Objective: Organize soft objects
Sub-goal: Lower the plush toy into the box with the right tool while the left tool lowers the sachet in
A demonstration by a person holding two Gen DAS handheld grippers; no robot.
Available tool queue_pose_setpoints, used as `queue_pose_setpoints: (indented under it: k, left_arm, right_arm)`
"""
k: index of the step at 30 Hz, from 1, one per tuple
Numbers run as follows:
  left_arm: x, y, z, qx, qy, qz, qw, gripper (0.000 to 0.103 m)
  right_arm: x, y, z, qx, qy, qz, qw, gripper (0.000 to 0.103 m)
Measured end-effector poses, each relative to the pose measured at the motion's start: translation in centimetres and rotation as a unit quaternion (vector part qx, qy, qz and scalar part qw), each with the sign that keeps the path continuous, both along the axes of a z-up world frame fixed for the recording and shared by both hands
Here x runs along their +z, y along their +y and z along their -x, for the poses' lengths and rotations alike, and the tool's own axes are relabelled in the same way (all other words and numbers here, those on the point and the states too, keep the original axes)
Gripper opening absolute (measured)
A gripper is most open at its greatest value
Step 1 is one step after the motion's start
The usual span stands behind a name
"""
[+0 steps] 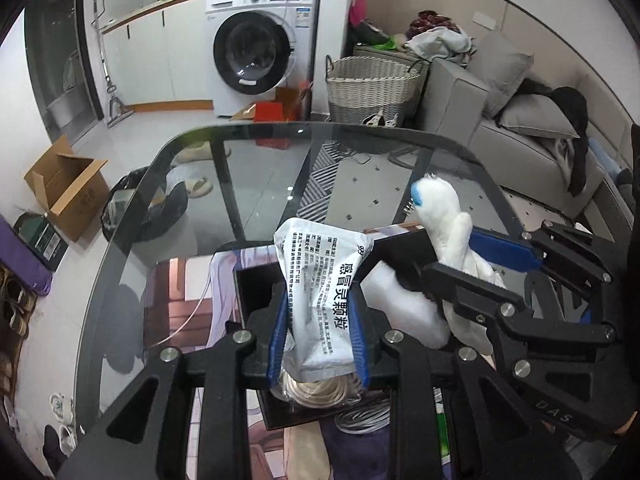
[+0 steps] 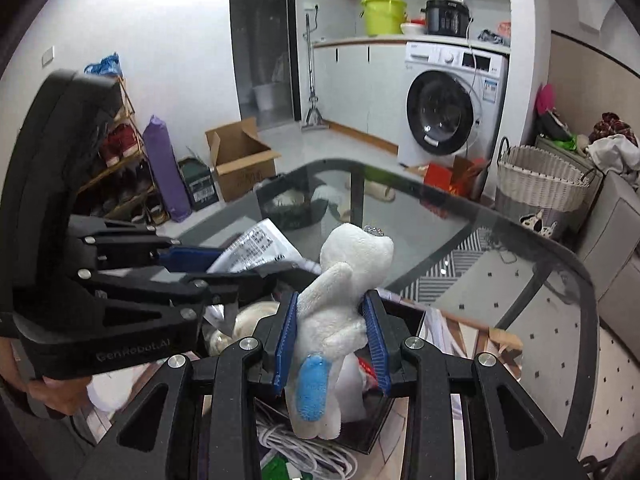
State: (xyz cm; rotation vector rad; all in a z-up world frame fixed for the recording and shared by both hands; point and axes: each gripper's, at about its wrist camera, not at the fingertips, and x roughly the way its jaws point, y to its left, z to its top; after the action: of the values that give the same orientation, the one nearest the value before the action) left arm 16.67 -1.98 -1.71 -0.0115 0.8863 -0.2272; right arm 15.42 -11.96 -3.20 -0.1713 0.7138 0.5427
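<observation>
Left gripper (image 1: 320,344) pinches a light, crinkly sachet (image 1: 324,280) mid-body; right gripper (image 2: 332,344) squeezes a soft white plush toy (image 2: 340,312) at its waist, both above the black tray (image 1: 256,280).

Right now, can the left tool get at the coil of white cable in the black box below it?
Probably not yet. The left tool is shut on the white sachet, which hangs between its pads right above the cable coil. It would have to put the sachet down first.
</observation>
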Motion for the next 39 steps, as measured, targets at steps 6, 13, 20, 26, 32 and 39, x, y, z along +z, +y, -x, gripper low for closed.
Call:
queue_pose_setpoints:
  k: [6, 13, 20, 26, 32, 39]
  left_arm:
    - [-1.6, -0.5, -0.2, 0.001, 0.033, -0.019, 0.9993, 0.026]
    - [-2.7, -1.1, -0.5, -0.012, 0.059, -0.027, 0.9978, 0.026]
    - [-3.9, -1.6, -1.0, -0.024, 0.081, -0.032, 0.9959, 0.026]
    - [-4.2, -1.6, -1.3, -0.019, 0.088, -0.035, 0.9953, 0.026]
    - [-4.6, -0.9, -1.7, -0.009, 0.096, -0.033, 0.9948, 0.026]
    - [-4.8, -1.5, -1.5, -0.012, 0.099, -0.042, 0.9941, 0.028]
  right_arm:
    - [-1.6, 0.5, -0.7, 0.007, 0.029, 0.017, 0.999, 0.032]
    - [-3.3, 1.2, -1.3, 0.015, 0.06, 0.035, 0.997, 0.032]
    - [-4.1, 1.1, -1.5, 0.013, 0.072, 0.04, 0.997, 0.032]
    - [-4.5, 1.7, -2.3, 0.014, 0.06, 0.051, 0.997, 0.032]
    - [-5.0, 2.2, -3.4, 0.009, 0.061, 0.064, 0.996, 0.036]
    - [-5.7, 2.1, -3.5, 0.004, 0.077, 0.071, 0.995, 0.037]
